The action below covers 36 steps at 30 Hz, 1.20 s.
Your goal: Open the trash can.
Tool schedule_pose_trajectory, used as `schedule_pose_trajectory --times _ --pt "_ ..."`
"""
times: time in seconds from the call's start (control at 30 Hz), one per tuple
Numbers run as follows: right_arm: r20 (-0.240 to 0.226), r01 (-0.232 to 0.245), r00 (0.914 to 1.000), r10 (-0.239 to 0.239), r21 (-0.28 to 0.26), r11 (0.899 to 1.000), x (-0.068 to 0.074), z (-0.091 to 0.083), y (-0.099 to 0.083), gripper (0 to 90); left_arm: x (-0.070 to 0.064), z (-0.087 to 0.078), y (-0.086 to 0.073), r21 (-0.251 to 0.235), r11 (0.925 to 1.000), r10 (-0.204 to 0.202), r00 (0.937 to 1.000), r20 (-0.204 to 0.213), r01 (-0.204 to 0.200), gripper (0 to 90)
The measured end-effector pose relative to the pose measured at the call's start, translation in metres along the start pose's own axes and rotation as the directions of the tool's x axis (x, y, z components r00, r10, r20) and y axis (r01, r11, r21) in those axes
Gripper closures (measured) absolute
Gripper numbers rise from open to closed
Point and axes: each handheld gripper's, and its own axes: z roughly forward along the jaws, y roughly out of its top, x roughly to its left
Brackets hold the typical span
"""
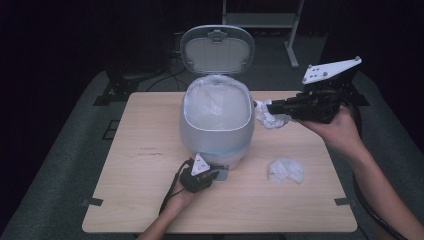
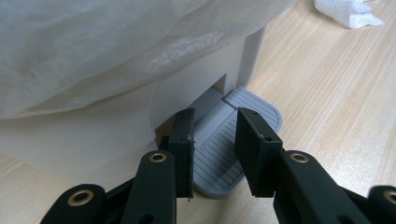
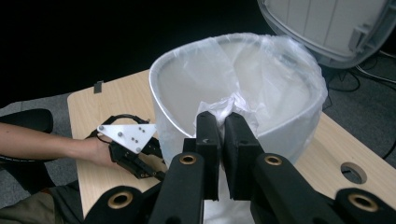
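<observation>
A white pedal bin (image 1: 215, 135) lined with a clear bag stands mid-table, its lid (image 1: 217, 50) raised. My left gripper (image 1: 216, 174) is at the bin's front foot, its jaws open and resting on the grey ribbed pedal (image 2: 252, 116). My right gripper (image 1: 272, 106) is held in the air beside the bin's right rim, shut on a crumpled white tissue (image 1: 270, 119). In the right gripper view the tissue (image 3: 233, 105) sticks out past the jaws toward the bin's opening (image 3: 233, 70). A second crumpled tissue (image 1: 286, 170) lies on the table to the bin's right.
The wooden table (image 1: 140, 165) has bare room on its left half and along the front. Black clips (image 1: 93, 202) sit at its front corners. A round hole (image 3: 353, 172) is in the tabletop. A metal stand's legs (image 1: 290, 45) and cables lie on the floor behind.
</observation>
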Motion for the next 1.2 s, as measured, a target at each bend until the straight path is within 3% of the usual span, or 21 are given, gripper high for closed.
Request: schedule_pose_trajectory --times 0.87,1.2 --pt "-0.016 0.035 0.9992 -0.035 -0.007 0.999 0.005 0.008 0.032 84.7 0.000 0.000 0.000 0.001 1.0000 0.005 1.0000 -0.001 -0.005 67.7" --pt "-0.032 0.043 0.9986 -0.042 0.012 0.999 0.006 0.019 0.043 84.7 0.000 0.000 0.000 0.001 1.0000 0.005 1.0000 -0.001 -0.005 67.7"
